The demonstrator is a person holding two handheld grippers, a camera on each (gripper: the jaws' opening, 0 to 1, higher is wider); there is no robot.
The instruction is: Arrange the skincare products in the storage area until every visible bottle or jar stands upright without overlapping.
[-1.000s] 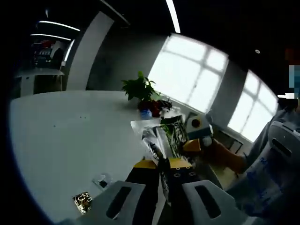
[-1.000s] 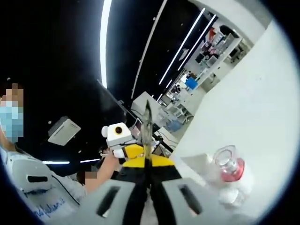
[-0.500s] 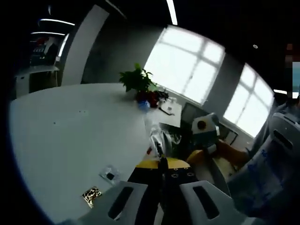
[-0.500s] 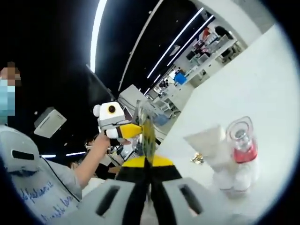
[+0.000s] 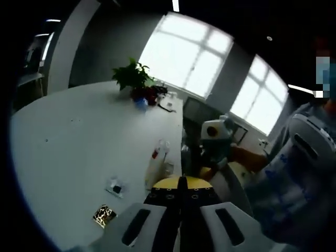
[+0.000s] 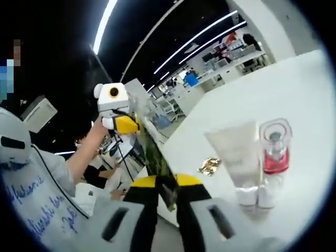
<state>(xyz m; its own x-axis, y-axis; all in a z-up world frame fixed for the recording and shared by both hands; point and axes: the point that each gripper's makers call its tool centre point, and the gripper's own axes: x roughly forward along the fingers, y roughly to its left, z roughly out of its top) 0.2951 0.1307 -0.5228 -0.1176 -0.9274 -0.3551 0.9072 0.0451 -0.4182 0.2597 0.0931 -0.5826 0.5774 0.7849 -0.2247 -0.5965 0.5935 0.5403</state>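
A: Gripping a flat printed sachet (image 6: 157, 160) between them, both grippers are clenched on it — the right gripper (image 6: 164, 185) pinches one edge near its camera, the left gripper (image 6: 126, 123) holds the far end, up off the table.

B: And in the left gripper view?

A: The left gripper (image 5: 181, 184) has its jaws pressed together on a thin dark edge, with the right gripper (image 5: 214, 140) just beyond it.

B: How far along is the arranging, in your judgement?

A: Partly done. A white tube (image 6: 239, 157) stands on its cap on the white table (image 6: 294, 94), touching or just beside a clear bottle with a pink band (image 6: 274, 157), also upright. The sachet is not yet placed.

B: Anything else about?

A: A small gold foil packet (image 6: 209, 166) lies flat near the tube, and a small clear packet (image 5: 115, 186) near it. Well beyond stands a potted plant (image 5: 132, 79). Nothing blocks the space beside the tube.
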